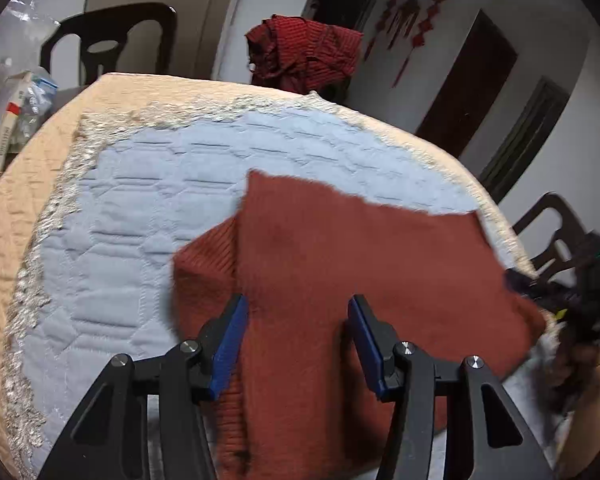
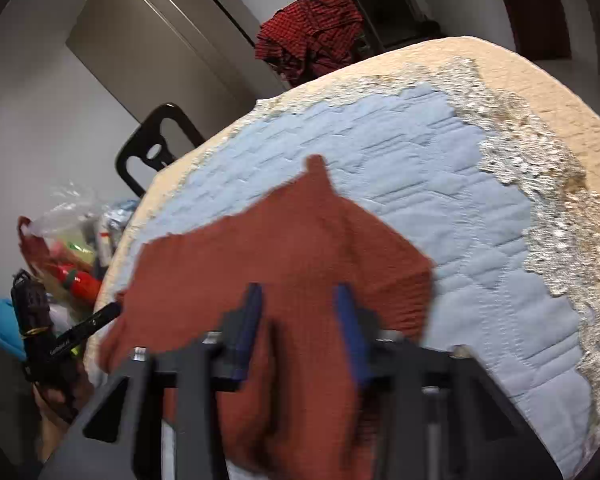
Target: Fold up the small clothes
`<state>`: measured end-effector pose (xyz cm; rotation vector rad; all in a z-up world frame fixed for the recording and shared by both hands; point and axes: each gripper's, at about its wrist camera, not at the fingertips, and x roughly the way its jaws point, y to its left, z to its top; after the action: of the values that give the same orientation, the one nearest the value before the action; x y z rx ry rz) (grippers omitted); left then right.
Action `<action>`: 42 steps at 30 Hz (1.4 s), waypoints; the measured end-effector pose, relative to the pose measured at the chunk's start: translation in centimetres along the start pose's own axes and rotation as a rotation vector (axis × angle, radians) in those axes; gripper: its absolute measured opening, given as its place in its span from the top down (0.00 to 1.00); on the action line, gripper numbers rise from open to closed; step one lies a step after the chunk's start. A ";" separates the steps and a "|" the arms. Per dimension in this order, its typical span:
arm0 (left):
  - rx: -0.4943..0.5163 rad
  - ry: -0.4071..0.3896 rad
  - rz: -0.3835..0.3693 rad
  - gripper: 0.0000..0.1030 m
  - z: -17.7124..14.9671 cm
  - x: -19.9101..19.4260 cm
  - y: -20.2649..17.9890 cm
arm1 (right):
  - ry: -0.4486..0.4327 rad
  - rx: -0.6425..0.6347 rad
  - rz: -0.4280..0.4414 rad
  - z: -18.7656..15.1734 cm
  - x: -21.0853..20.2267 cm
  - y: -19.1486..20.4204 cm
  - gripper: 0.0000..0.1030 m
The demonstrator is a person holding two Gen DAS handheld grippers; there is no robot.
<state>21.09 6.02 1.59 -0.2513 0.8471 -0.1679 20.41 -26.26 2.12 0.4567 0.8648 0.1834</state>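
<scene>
I have both grippers low over the near edge of the table, which is covered by a quilted blue mat (image 1: 148, 208) with a pale lace border, laid over a cream cloth (image 1: 32, 184).

The rust-red knit garment (image 1: 340, 256) lies on the mat toward its near edge, partly folded over itself; in the left wrist view one straight folded edge runs across the mat toward the right edge of the table, and a ribbed layer shows beneath on the left side.

My left gripper (image 1: 296, 320) has its blue pads spread apart, with the red knit passing between them; the pads stand clear of the fabric on both sides, so I am not pinching it.

My right gripper (image 2: 298, 312) looks blurred in its own view. Its blue pads are parted with the same garment (image 2: 300, 240) lying between and under them, and I see gaps beside the cloth rather than a pinch.

At the far edge of the table a crumpled red checked garment (image 1: 304, 54) hangs on something behind it. A dark chair (image 1: 112, 42) stands past the far left corner. Off the left side of the table sits clutter: a box and plastic bags (image 1: 24, 100).
</scene>
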 end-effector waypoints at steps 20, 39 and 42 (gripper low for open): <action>0.105 -0.060 0.106 0.47 -4.7 -4.9 -1.8 | -0.057 -0.191 -0.162 -6.3 -5.3 2.5 0.81; -0.120 0.010 0.001 0.47 -7.5 -6.4 0.2 | -0.039 0.081 -0.053 -8.9 -7.1 -1.6 0.53; -0.149 0.031 -0.048 0.47 -7.3 -5.2 0.0 | -0.044 0.100 -0.013 -9.3 -6.8 -1.5 0.50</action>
<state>12.17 6.17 0.71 -0.4098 0.8855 -0.1535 8.93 -26.97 0.93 0.5465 0.8365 0.1176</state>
